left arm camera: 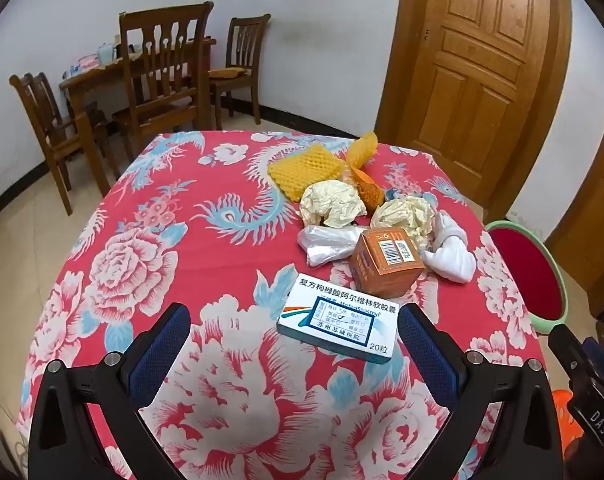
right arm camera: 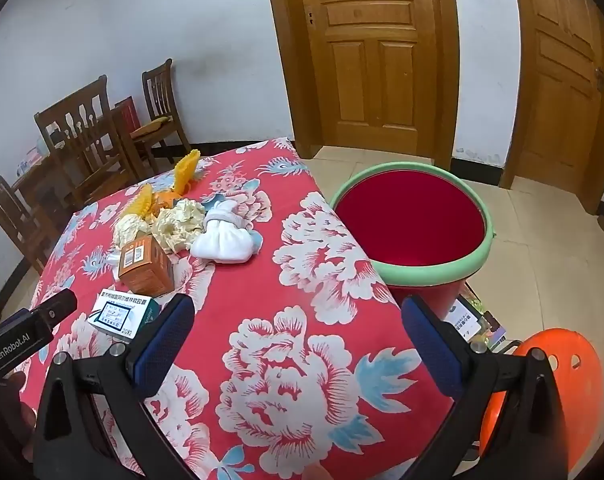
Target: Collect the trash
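Trash lies on the red floral tablecloth [left arm camera: 205, 264]: a white medicine box [left arm camera: 338, 318], an orange carton [left arm camera: 386, 266], crumpled yellowish paper [left arm camera: 332, 202], a clear plastic bag [left arm camera: 326, 242], a white cloth bundle [left arm camera: 450, 250] and yellow foam netting [left arm camera: 306, 166]. My left gripper [left arm camera: 293, 344] is open and empty, with the medicine box just ahead between its fingers. My right gripper [right arm camera: 297, 330] is open and empty above the table's right edge. The red bin with a green rim [right arm camera: 412, 216] stands beside the table. The medicine box [right arm camera: 121, 314] and the orange carton [right arm camera: 145, 266] also show in the right wrist view.
A wooden dining table with chairs [left arm camera: 157, 68] stands at the far left wall. Two wooden doors [right arm camera: 376, 56] are behind the bin. An orange plastic stool [right arm camera: 558, 376] sits at the near right on the tiled floor.
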A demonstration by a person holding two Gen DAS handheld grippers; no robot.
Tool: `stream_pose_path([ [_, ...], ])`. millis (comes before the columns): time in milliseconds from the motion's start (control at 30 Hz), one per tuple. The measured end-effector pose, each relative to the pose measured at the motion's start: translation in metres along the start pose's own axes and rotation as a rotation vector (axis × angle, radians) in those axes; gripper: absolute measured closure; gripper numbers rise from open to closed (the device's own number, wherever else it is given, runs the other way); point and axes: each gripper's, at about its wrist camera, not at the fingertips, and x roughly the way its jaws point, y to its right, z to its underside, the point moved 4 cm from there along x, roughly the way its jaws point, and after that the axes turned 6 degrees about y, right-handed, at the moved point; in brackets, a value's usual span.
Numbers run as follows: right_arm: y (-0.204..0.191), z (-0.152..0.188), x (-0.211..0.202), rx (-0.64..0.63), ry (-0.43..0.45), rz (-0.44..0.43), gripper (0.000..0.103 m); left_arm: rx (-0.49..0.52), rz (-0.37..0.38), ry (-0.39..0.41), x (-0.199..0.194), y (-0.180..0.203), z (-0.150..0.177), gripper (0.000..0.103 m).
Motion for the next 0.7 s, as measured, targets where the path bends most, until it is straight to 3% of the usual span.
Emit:
stream_pose_path([
  [700, 0.006, 0.004, 0.001, 0.017, -0.011, 0.000, 0.001, -0.026, 0.014, -0.005, -0.001, -0.003, 0.002, 0.000],
])
